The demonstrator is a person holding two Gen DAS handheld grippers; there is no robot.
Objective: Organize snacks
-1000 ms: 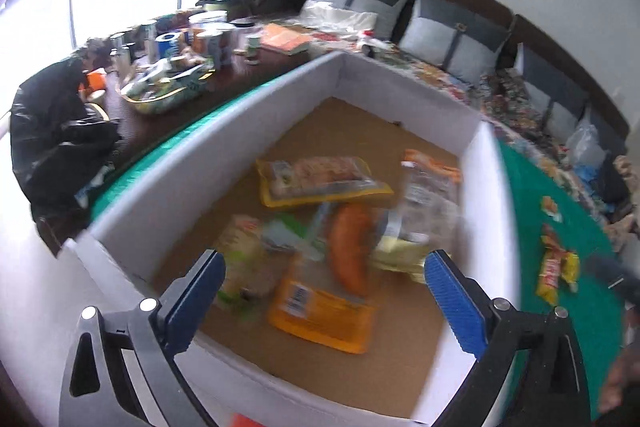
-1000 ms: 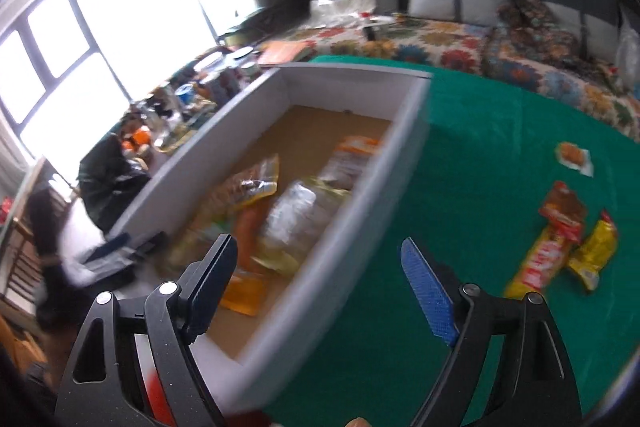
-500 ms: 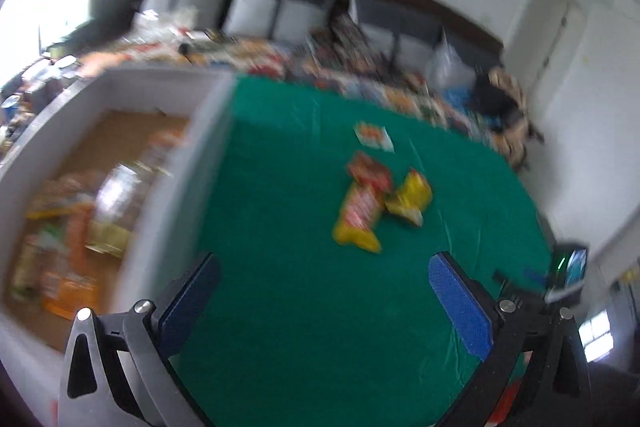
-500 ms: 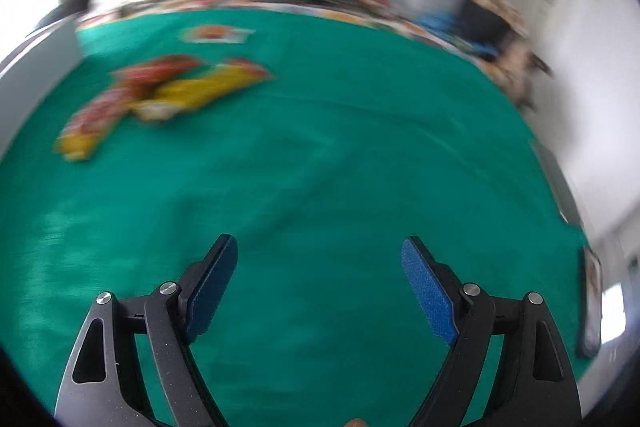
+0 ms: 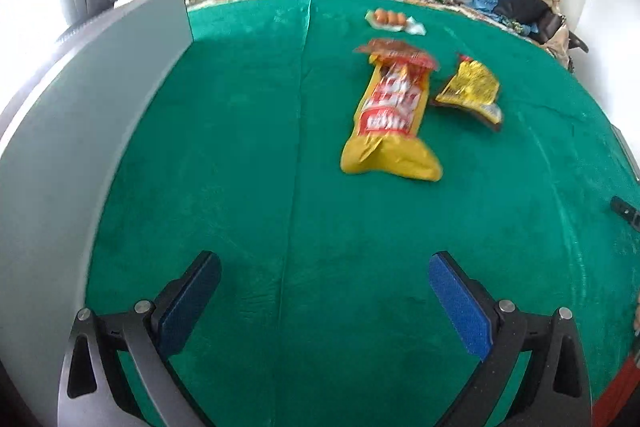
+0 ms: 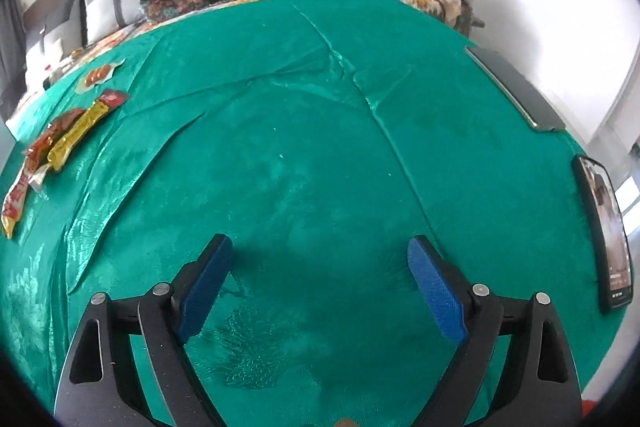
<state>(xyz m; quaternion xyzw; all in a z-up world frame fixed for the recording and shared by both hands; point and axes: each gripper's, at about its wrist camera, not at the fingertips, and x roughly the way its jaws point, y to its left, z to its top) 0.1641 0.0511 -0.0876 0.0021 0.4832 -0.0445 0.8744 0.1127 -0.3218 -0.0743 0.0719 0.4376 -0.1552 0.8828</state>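
Both the left gripper (image 5: 324, 277) and the right gripper (image 6: 320, 261) were wide apart, holding nothing. The long yellow snack bag (image 5: 390, 121) lay right of centre in the left view, touching the smaller yellow packet (image 5: 470, 89). A careless grab could catch both, or the green cloth (image 5: 248, 155).

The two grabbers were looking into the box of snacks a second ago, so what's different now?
Both swung away from the box. The left gripper now faces the green cloth with the long yellow packet, the small yellow packet and the egg packet ahead; only the box wall shows. The right gripper faces bare cloth. Nothing was grabbed or dropped; both stay open, and the packets lie where they were.
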